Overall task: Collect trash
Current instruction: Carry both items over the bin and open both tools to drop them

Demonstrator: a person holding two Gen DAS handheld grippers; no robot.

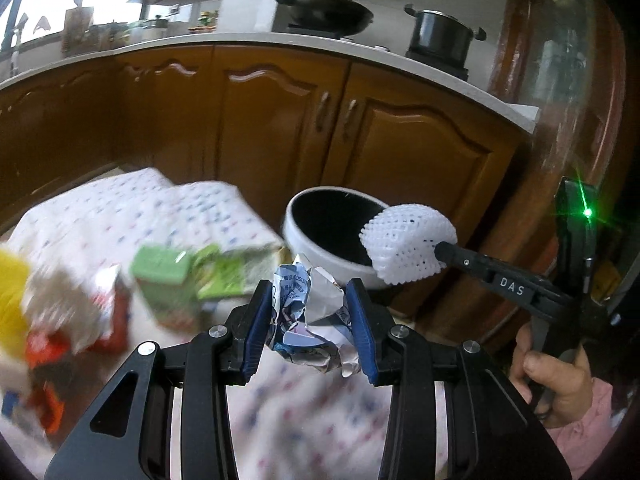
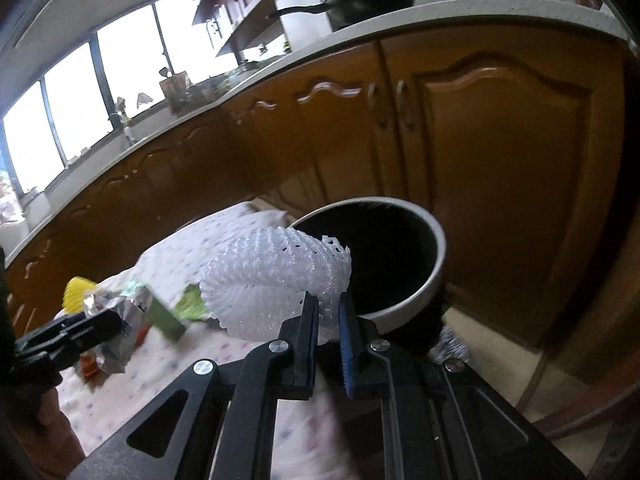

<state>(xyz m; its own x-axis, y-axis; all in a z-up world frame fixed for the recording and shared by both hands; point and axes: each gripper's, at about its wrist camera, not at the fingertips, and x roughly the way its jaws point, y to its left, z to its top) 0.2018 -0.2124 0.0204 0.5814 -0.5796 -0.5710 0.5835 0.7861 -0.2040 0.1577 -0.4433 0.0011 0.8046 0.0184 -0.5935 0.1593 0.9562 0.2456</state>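
Two loads are up at once: my left gripper (image 1: pixel 307 312) is clamped on crumpled paper (image 1: pixel 310 316) short of the bin (image 1: pixel 304 236), my right gripper (image 2: pixel 329 316) pinches foam netting (image 2: pixel 272 276) at its rim, which could spring out.

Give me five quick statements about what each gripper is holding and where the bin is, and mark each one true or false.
1. The left gripper is shut on the crumpled paper. True.
2. The right gripper is open. False: it pinches the white foam net.
3. The foam net is at the rim of the white bin. True.
4. The bin is full of trash. False: its inside looks dark, and no contents show.
5. A green carton lies on the patterned cloth. True.
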